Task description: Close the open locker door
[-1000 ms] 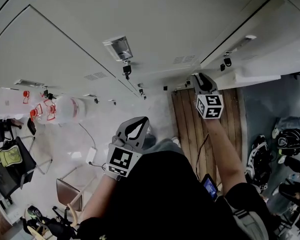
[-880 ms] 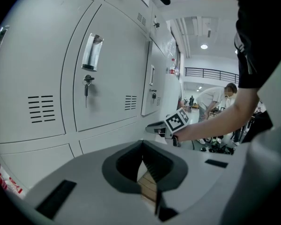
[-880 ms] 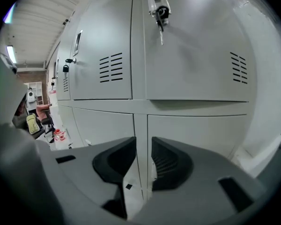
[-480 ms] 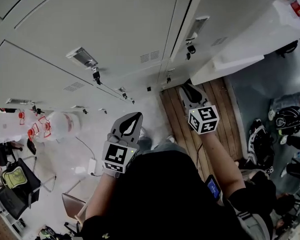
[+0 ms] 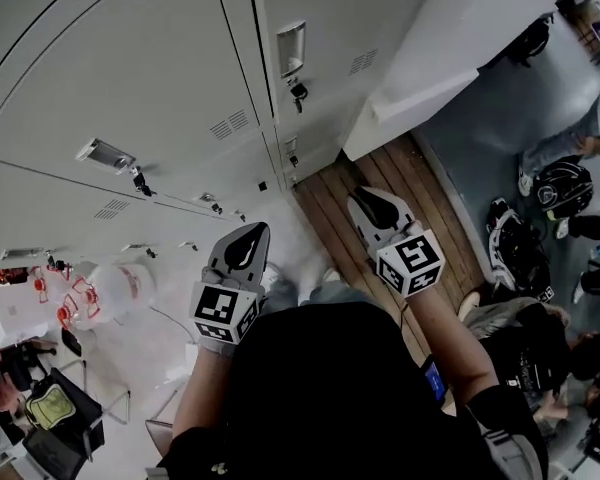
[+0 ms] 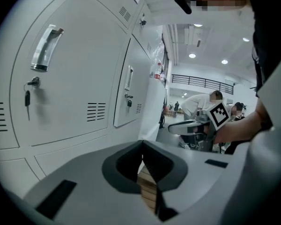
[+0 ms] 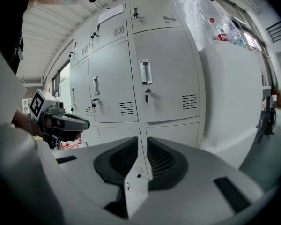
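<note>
Two floors meet underfoot: a strip of brown wooden planks [image 5: 332,190] runs up to the wall, with smooth grey flooring [image 5: 490,138] to its right, where people sit beside a black helmet [image 5: 563,186]. Clear plastic bottles with red caps [image 5: 100,286] lie off to the left. Ahead stands a row of pale grey metal lockers [image 5: 160,58] with upright handles, keys in their locks and small vent slots.

At the right end of the row, the white open locker door [image 5: 435,63] juts out from the locker fronts over the grey floor. Its long axis is upright.

Both tools hang in the air, short of the lockers and touching nothing. The left hand-held gripper [image 5: 252,233] has its jaws pressed together and empty. The right hand-held gripper [image 5: 365,198], nearer the door, has its jaws closed as well and holds nothing.
</note>
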The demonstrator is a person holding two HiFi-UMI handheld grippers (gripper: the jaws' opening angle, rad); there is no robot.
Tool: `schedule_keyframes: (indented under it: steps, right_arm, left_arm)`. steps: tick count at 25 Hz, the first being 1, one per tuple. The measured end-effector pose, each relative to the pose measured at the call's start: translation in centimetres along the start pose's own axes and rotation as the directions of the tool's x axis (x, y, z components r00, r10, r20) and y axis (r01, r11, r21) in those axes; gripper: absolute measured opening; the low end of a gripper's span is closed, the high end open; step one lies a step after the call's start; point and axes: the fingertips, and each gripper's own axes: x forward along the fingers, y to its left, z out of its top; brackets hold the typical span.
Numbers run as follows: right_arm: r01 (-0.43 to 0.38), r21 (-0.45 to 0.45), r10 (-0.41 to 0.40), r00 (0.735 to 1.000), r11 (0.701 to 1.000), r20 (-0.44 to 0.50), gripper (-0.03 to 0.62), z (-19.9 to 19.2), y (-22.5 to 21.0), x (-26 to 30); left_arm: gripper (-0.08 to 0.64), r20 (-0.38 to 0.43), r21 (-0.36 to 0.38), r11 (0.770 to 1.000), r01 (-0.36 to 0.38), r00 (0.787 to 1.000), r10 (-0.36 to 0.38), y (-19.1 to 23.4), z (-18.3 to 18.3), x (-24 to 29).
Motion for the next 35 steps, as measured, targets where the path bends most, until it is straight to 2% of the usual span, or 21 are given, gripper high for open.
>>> schedule_keyframes:
  steps: [8,16,24,35]
  right_arm:
    - [0.064,0.016,-0.065,0.998,0.998,0.004,0.077,0.1,-1.0,-5.9]
    - [0.111,0.055,-0.113,0.993,0.992,0.037,0.077,0.8,-1.8,-9.3]
    - [0.100,0.052,-0.104,0.993,0.994,0.063,0.077,1.7,-1.3,-10.3]
    - [0.080,0.051,-0.084,0.994,0.995,0.071,0.075,2.1,-0.7,-9.9]
  left_arm:
    - [0.021,-0.001,0.040,0.991,0.125,0.992,-0.125,-3.7,1.5,2.3]
    - [0.021,-0.002,0.073,0.971,0.229,0.973,-0.229,-6.7,3.3,3.8]
    - [0.021,0.006,0.089,0.958,0.272,0.962,-0.273,-8.4,4.6,3.9]
    - [0.021,0.014,0.088,0.952,0.293,0.955,-0.295,-9.0,5.0,4.0]
